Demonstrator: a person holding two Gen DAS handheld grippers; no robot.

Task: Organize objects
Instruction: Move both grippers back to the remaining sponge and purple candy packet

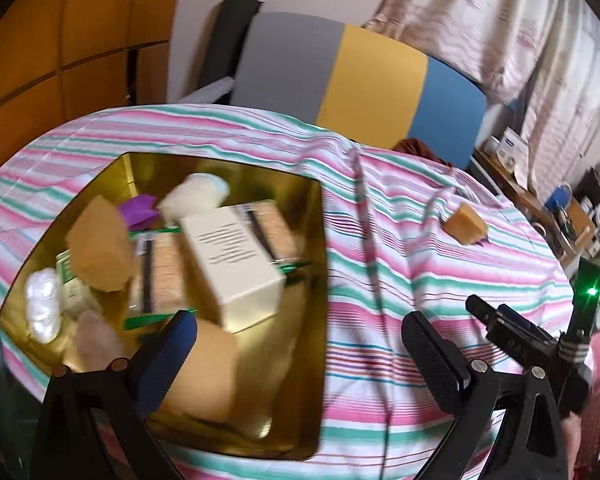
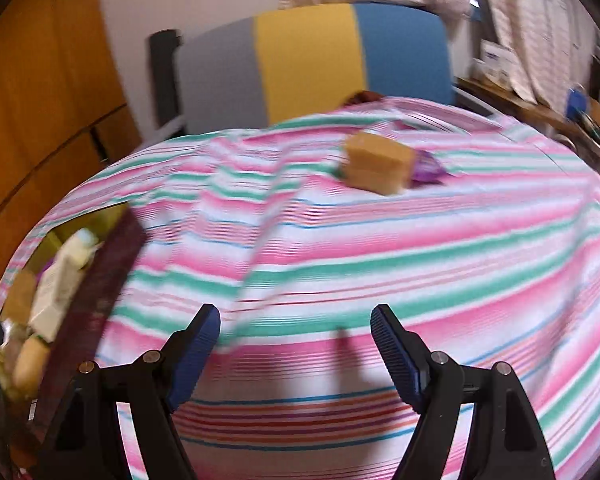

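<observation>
Blur smeared most of the clutter in the gold tray (image 1: 316, 208), so only a white box (image 1: 236, 264) and a tan block (image 1: 96, 248) read clearly. The striped cloth (image 2: 380, 260) lay rumpled over the bed. Both the left tongs (image 1: 300, 344) and right tongs (image 2: 296, 332) stood wide, holding nothing. A tan sponge-like block (image 2: 380, 168) sat on the cloth, well beyond the right tongs, a purple wrapper (image 2: 430, 170) beside it.

Both wrist cams angled down, near striped cloth (image 1: 400, 240), shared.
</observation>
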